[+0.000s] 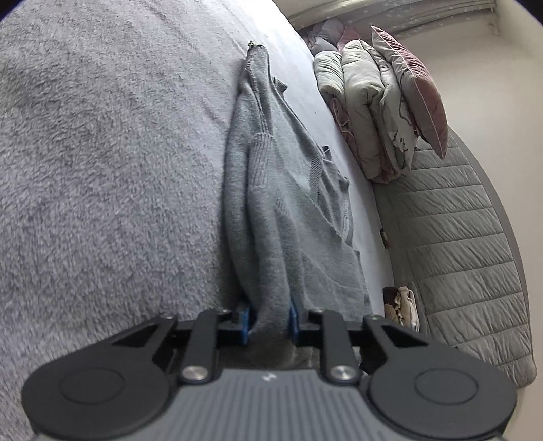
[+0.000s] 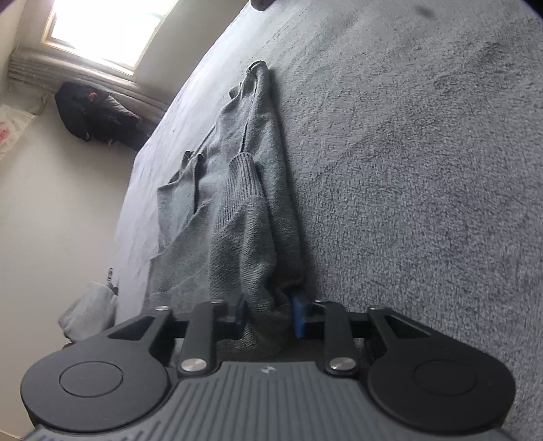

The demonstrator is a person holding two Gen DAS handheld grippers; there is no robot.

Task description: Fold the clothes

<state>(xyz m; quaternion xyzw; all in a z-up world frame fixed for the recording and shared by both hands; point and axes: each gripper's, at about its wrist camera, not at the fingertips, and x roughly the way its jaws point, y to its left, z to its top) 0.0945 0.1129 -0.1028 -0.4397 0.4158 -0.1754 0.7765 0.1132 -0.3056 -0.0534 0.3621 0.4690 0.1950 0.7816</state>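
Observation:
A grey knitted sweater (image 1: 288, 190) lies stretched along the bed, partly folded lengthwise, with a ribbed cuff lying on top of it. In the left wrist view my left gripper (image 1: 270, 320) is shut on one end of the sweater, its blue pads pressing a bunch of knit between them. In the right wrist view the same grey sweater (image 2: 244, 190) runs away from my right gripper (image 2: 269, 317), which is shut on a thick fold at the other end. The sweater rests on a fuzzy grey blanket (image 1: 101, 169) and on a pale sheet beside it.
In the left wrist view, folded quilts and a pink pillow (image 1: 390, 101) are stacked on the bed against a grey quilted headboard (image 1: 458, 237). In the right wrist view, a window (image 2: 105, 30) is at the top left, a dark jacket (image 2: 98, 113) lies on the floor below it, and the fuzzy blanket (image 2: 424, 169) fills the right.

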